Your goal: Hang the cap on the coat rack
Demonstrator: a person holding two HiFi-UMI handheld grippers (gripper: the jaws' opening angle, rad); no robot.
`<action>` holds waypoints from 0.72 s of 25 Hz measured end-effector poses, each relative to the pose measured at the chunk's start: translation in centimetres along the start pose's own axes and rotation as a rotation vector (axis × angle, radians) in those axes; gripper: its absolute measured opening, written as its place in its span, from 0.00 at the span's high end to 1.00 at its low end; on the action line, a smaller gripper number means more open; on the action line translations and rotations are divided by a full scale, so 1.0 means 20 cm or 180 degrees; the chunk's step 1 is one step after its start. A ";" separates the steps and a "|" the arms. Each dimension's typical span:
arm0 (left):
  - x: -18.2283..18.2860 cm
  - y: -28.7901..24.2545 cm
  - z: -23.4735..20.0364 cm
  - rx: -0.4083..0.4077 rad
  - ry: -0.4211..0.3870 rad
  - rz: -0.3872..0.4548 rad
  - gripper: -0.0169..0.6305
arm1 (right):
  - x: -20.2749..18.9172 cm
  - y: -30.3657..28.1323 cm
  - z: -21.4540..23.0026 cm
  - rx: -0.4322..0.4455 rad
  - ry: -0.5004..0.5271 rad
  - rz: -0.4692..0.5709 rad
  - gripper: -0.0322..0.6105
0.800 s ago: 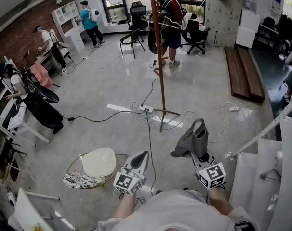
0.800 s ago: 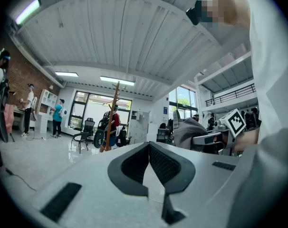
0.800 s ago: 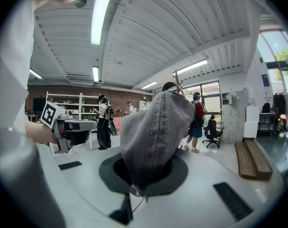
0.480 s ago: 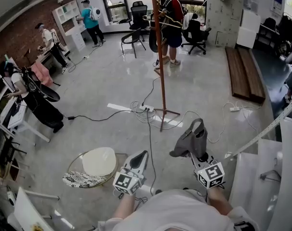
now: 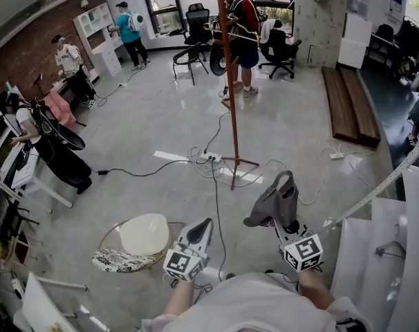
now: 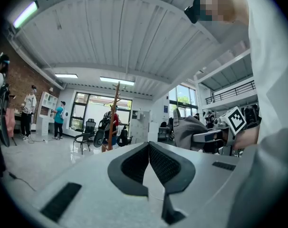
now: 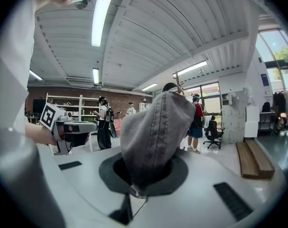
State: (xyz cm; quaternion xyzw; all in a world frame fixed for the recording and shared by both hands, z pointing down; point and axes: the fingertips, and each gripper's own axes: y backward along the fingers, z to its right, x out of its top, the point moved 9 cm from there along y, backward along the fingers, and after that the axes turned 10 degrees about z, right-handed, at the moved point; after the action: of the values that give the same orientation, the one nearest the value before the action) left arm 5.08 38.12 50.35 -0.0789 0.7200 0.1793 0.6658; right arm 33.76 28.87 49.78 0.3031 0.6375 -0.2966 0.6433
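We hold the grey fabric cap clamped in our right gripper, our left gripper pressed together and empty, likely for carrying to the far reddish wooden coat rack.

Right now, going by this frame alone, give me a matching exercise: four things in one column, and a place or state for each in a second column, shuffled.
Things:
1. cap
2. coat rack
3. left gripper
4. bench

Places or states:
A. upright on the floor ahead, red-brown pole
B. jaws shut, nothing between them
C. pinched in the jaws of the right gripper
D. low and wooden, on the floor at the right

Pairs: 1-C, 2-A, 3-B, 4-D
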 end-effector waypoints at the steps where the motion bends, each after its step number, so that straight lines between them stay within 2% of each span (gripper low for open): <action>1: 0.00 0.01 -0.01 0.0001 -0.0002 -0.0001 0.96 | -0.01 0.00 -0.01 -0.0007 -0.0016 0.0008 0.92; 10: 0.00 0.15 -0.15 -0.0016 -0.0031 -0.0007 0.96 | -0.03 -0.07 -0.17 -0.0013 -0.0025 0.0086 0.92; 18: 0.00 0.13 -0.22 0.0009 0.0015 -0.0020 0.96 | -0.01 -0.13 -0.17 0.0020 -0.0055 0.0095 0.92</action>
State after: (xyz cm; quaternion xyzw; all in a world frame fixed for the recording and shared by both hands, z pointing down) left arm 0.01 38.92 50.90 -0.0806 0.7215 0.1760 0.6648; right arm 29.58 29.81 49.85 0.3120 0.6264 -0.2916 0.6521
